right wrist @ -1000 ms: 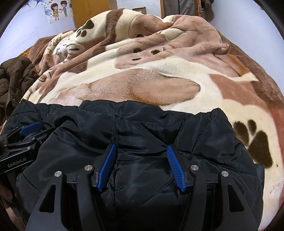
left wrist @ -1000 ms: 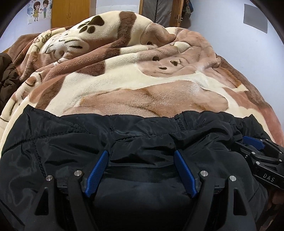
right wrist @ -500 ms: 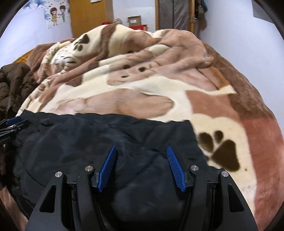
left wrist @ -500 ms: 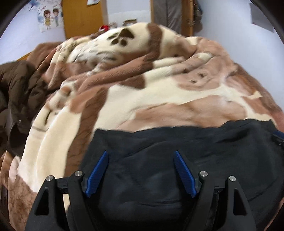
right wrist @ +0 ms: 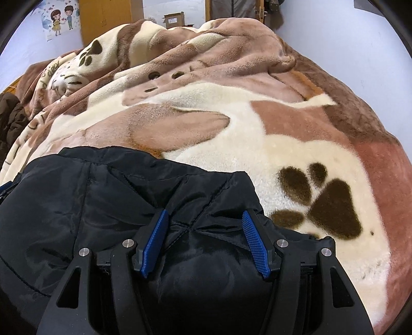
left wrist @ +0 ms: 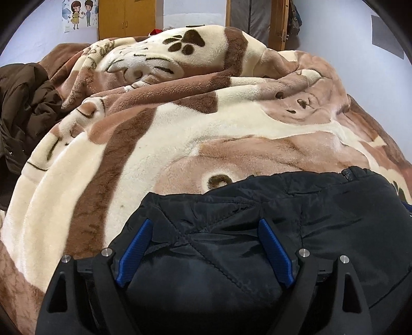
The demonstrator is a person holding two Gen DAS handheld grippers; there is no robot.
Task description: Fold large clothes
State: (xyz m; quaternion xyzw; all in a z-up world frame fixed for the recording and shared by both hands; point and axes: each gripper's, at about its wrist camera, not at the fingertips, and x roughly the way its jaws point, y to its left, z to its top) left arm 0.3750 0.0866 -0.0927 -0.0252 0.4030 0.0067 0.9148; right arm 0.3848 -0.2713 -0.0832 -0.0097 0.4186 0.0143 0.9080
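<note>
A black quilted padded jacket (left wrist: pixel 296 219) lies bunched on a plush brown and cream blanket (left wrist: pixel 180 128); it also shows in the right wrist view (right wrist: pixel 103 206). My left gripper (left wrist: pixel 204 229) hovers over the jacket's left end, jaws wide apart, with fabric bulging between the blue pads. My right gripper (right wrist: pixel 204 219) sits over the jacket's right end, jaws also apart, with fabric between them. Neither pair of pads pinches the cloth.
A dark brown coat (left wrist: pixel 23 110) lies heaped at the bed's left side, also in the right wrist view (right wrist: pixel 10 121). White walls stand to the right. Wooden cupboards (left wrist: pixel 126 18) and a cardboard box (right wrist: pixel 173 19) are at the back.
Both grippers have moved apart, left one leftward, right one rightward, and now sit at opposite ends of the jacket. Each other's gripper has nearly left the views. Jaws stayed apart.
</note>
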